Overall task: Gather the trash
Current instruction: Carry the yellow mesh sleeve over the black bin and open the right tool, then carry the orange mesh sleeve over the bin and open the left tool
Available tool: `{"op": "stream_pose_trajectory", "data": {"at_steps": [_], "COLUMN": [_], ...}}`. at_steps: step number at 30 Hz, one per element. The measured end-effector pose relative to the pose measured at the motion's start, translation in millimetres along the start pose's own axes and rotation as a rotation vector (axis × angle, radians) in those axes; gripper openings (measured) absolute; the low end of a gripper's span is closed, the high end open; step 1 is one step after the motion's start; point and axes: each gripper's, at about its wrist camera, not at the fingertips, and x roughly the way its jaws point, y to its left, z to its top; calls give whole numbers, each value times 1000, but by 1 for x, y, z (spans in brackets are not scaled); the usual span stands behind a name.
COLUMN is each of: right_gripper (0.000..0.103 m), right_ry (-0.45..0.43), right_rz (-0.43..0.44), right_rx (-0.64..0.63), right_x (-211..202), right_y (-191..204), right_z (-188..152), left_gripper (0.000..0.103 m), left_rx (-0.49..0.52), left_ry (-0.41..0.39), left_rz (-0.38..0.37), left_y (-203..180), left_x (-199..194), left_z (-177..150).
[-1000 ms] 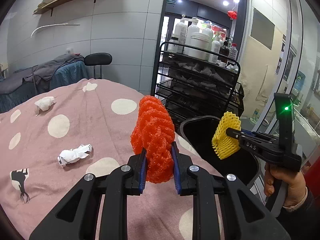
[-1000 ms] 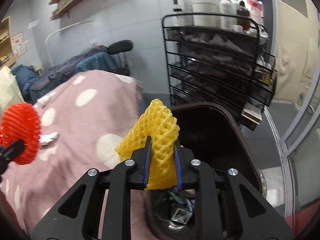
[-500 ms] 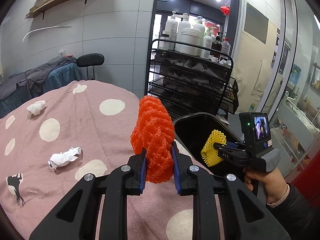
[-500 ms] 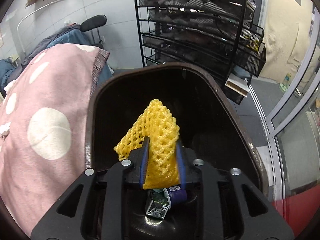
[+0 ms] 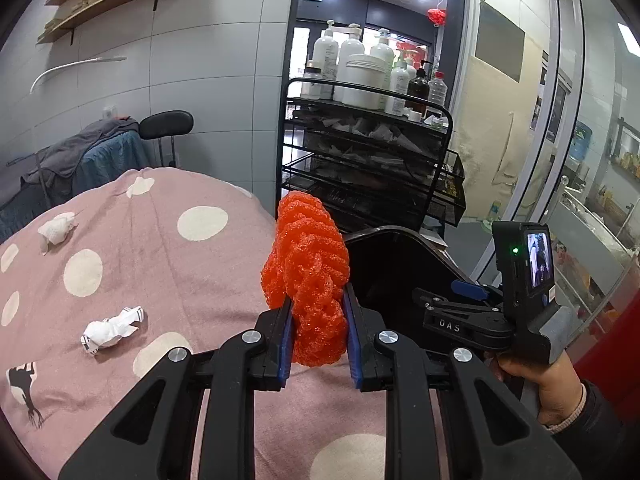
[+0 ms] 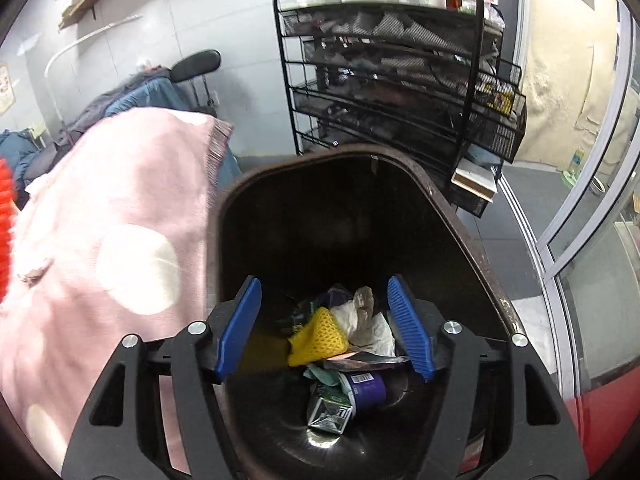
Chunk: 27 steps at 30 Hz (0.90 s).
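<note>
Both grippers are in view. On the right gripper (image 6: 324, 320) the blue-padded jaws are opening over the dark, round-cornered plastic trash bin (image 6: 472, 248), and no pad presses on anything. Seen between them, far down on the bin floor, the yellow foam mesh fruit sleeve (image 6: 318, 336) lies on a heap of crumpled white paper, a purple-labelled cup (image 6: 366, 386) and a flattened carton; the heap's lower layers are hidden in shadow. The bin's near rim is cut off by the gripper body.

From the left wrist view, the left gripper (image 5: 316, 336) is clamped narrowly on the orange-red foam mesh fruit sleeve (image 5: 306, 264), which stands upright above the pads and hides part of the bin's rim behind it. The right gripper's fingertips are out of sight there, below the bin's edge; only its black body, small screen and the holding hand (image 5: 540, 384) show.

Beside the bin, a pink blanket with cream polka dots (image 5: 160, 264) carries two crumpled white paper wads, one near (image 5: 110, 330) and one far (image 5: 56, 230). Beyond stands a black wire shelf cart (image 5: 372, 172) topped with white pump bottles; its shelves' contents are too cluttered to make out.
</note>
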Motion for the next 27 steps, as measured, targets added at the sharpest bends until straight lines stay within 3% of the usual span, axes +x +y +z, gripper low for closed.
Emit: {"op": "stream_pose_trajectory", "data": {"at_steps": [10,27], "right_gripper": [76,77], "right_ry": [-67,-49], "right_rz": [43,62], "right_rx": [-10,17], "right_x": [-47,-69], "right_y": [8,0], "right_z": [-7,-30], "left_gripper": [22,22], "left_rx": [29,108], "left_ry": [45,159], "left_rz": [-77,-175], "left_y": [-22,-68], "left_x": [26,79], "left_z": [13,29]}}
